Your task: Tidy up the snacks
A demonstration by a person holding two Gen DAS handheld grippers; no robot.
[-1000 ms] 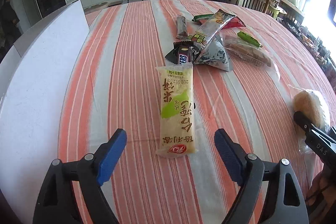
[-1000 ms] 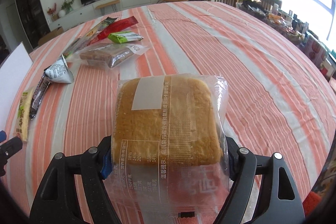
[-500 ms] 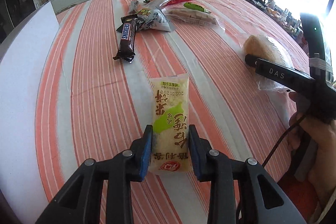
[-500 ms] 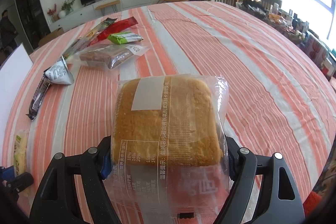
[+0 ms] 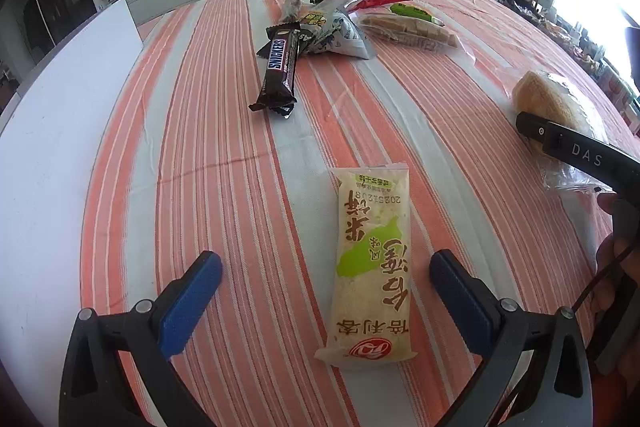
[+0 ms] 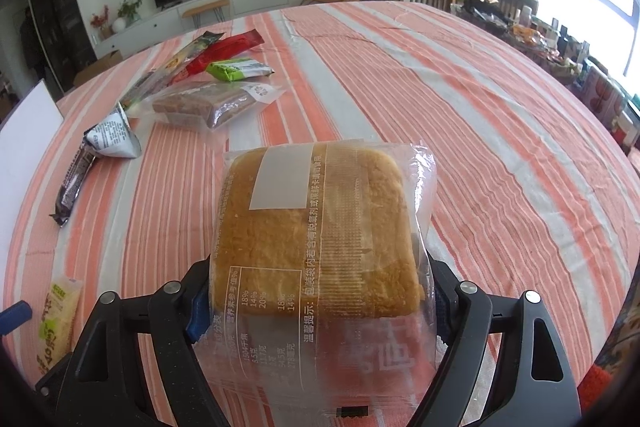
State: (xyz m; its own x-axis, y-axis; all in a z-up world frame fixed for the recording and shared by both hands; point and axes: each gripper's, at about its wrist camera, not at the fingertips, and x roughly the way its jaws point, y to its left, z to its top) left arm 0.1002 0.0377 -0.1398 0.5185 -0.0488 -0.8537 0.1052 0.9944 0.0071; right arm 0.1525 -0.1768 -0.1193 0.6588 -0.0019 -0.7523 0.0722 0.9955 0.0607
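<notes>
- While the left wrist view shows the left claw (image 5: 326,291) spread wide, the rice-cracker packet (image 5: 370,263) lies flat on the striped worktop (image 5: 224,131) between its fingers, nearer the right one; a lopsided closure could skew it.
- Right wrist view: right claw (image 6: 316,291) clenched on the bagged bread (image 6: 316,235); slick film may slip.

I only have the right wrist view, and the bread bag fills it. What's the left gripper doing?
Observer: The left gripper is open, with the yellow rice cracker packet lying on the striped tablecloth between its fingers.
Operator: Is either finger touching it?
Observer: No, both blue pads stand clear of it.
Operator: And the dark bar to my left?
Observer: It's a Snickers bar, label up, beyond the packet.
</notes>
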